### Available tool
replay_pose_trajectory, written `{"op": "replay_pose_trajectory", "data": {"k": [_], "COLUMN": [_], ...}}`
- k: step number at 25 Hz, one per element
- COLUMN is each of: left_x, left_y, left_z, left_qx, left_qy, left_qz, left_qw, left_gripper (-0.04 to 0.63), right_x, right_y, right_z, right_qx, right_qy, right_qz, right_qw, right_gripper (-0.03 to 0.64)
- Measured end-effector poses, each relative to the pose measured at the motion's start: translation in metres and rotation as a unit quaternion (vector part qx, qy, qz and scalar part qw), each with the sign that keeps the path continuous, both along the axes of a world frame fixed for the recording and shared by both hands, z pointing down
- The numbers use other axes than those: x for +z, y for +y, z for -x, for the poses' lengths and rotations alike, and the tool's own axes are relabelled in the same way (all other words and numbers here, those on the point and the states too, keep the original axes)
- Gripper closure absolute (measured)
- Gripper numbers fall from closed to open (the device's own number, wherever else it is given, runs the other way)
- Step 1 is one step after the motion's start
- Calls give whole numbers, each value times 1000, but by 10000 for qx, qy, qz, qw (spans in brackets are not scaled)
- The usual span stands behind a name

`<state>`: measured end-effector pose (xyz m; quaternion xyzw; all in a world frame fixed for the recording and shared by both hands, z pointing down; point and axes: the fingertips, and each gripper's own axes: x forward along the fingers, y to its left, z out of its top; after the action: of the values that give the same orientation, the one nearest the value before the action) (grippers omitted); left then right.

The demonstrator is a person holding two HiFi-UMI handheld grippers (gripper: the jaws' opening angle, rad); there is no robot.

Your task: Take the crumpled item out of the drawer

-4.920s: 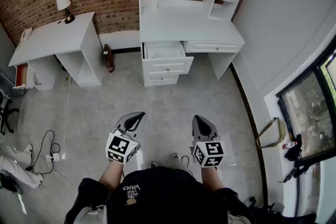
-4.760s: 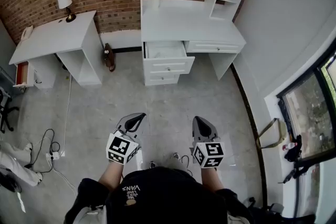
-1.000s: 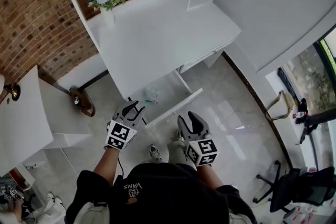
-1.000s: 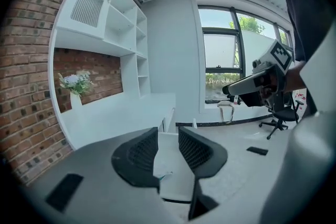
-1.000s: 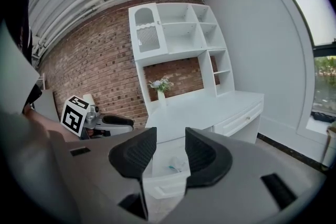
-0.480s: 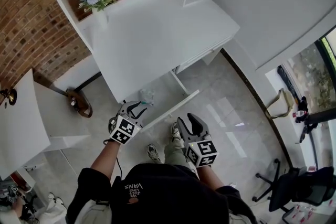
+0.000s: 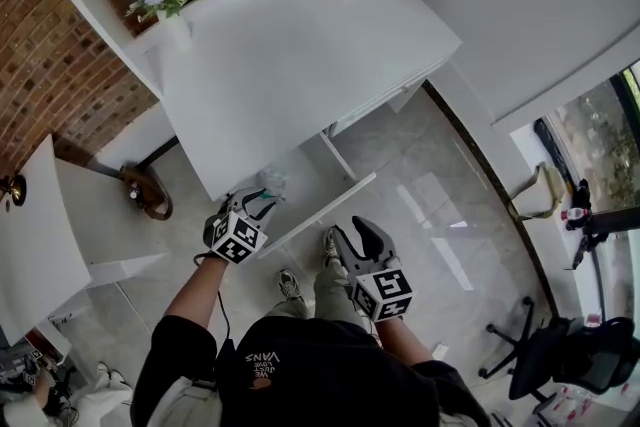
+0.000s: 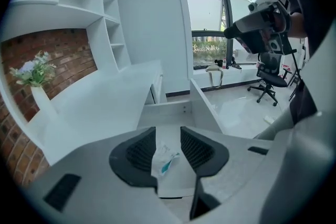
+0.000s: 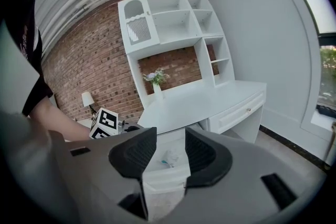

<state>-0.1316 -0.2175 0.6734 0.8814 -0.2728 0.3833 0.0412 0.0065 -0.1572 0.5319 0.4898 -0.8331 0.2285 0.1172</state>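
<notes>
- White bench (image 7: 300, 55) standing over pulled-out white drawer (image 7: 330, 205).
- Left tool (image 8: 168, 136) hovering above drawer, jaws opening, nothing pinched yet.
- Right tool (image 9: 170, 140) hanging back, jaws spread, empty.
- Crumpled clear wrapper with teal streak (image 8: 163, 158) lying on drawer floor.
- Advice: descending straight, straddling wrapper, closing gently.

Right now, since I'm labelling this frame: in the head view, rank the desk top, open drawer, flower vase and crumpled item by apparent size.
1. desk top
2. open drawer
3. flower vase, bouquet included
4. crumpled item, clearly the smallest
</notes>
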Motion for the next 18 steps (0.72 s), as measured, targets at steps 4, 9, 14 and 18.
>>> {"op": "replay_pose_trajectory", "data": {"k": [4, 9, 14, 18], "left_x": [21, 53, 93, 123], "left_y": [-9, -12, -11, -13], "left_z": [-7, -16, -18, -16], "left_qx": [110, 362, 561, 740], "left_qy": [-213, -604, -1095, -1467], "left_qz": [150, 386, 672, 860], "left_qw": [9996, 9968, 9901, 9827], "left_gripper": [467, 456, 448, 448], "right_x": [10, 20, 31, 40], "right_y": [-10, -20, -26, -32], "right_z": [-3, -8, -14, -21], "right_qx": [-73, -149, -230, -280], "right_qy": [-6, 6, 20, 44], "right_qz": [114, 212, 310, 402], "right_qw": [9999, 9997, 9993, 9988], "right_gripper": [469, 469, 469, 469]}}
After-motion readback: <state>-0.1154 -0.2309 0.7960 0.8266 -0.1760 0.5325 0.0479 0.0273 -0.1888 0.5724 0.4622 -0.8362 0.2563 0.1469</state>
